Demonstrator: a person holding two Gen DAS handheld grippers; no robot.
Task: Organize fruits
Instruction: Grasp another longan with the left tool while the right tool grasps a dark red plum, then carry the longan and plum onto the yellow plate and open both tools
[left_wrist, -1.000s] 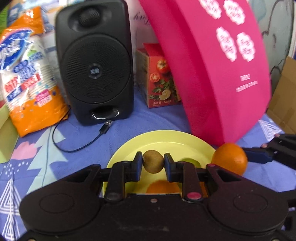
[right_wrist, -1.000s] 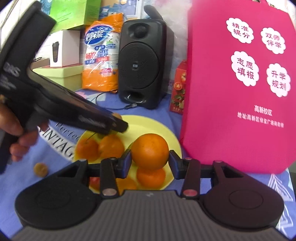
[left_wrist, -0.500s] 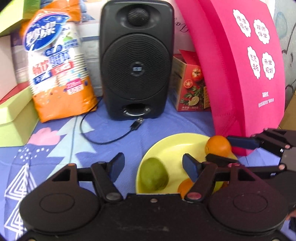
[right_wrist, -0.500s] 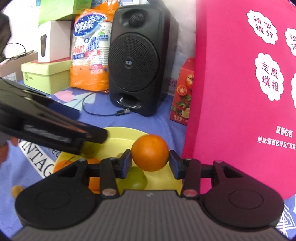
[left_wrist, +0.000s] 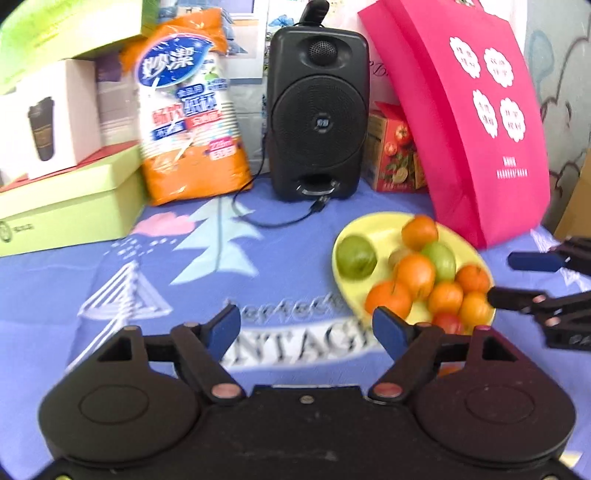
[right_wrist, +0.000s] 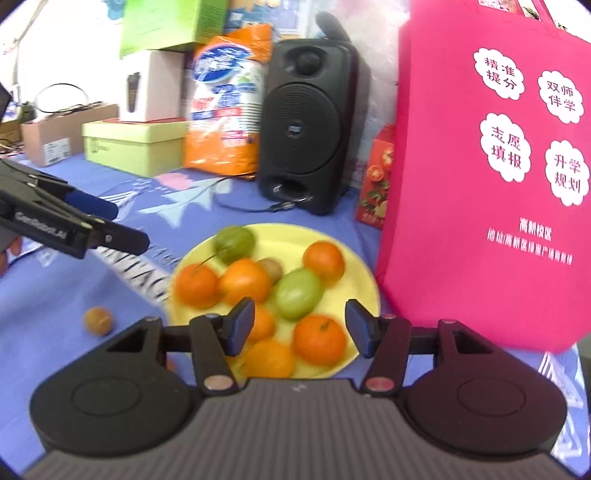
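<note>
A yellow plate (right_wrist: 360, 275) (left_wrist: 376, 227) on the blue cloth holds several oranges, two green fruits and a small brown kiwi (right_wrist: 271, 267). The far orange (right_wrist: 324, 260) lies near the plate's back edge. My right gripper (right_wrist: 300, 326) is open and empty, above the near side of the plate. My left gripper (left_wrist: 306, 328) is open and empty, over the cloth left of the plate. In the right wrist view the left gripper (right_wrist: 107, 221) shows at the left. A small brown fruit (right_wrist: 98, 320) lies on the cloth left of the plate.
A black speaker (left_wrist: 319, 110) with a cable stands behind the plate. A pink bag (right_wrist: 491, 166) stands close to the plate's right. An orange cup package (left_wrist: 186, 110), green boxes (left_wrist: 66, 203) and a red carton (left_wrist: 393, 155) line the back.
The left gripper let go of the kiwi onto the plate, opened and pulled back left. The right gripper let go of its orange onto the plate, opened and drew back.
</note>
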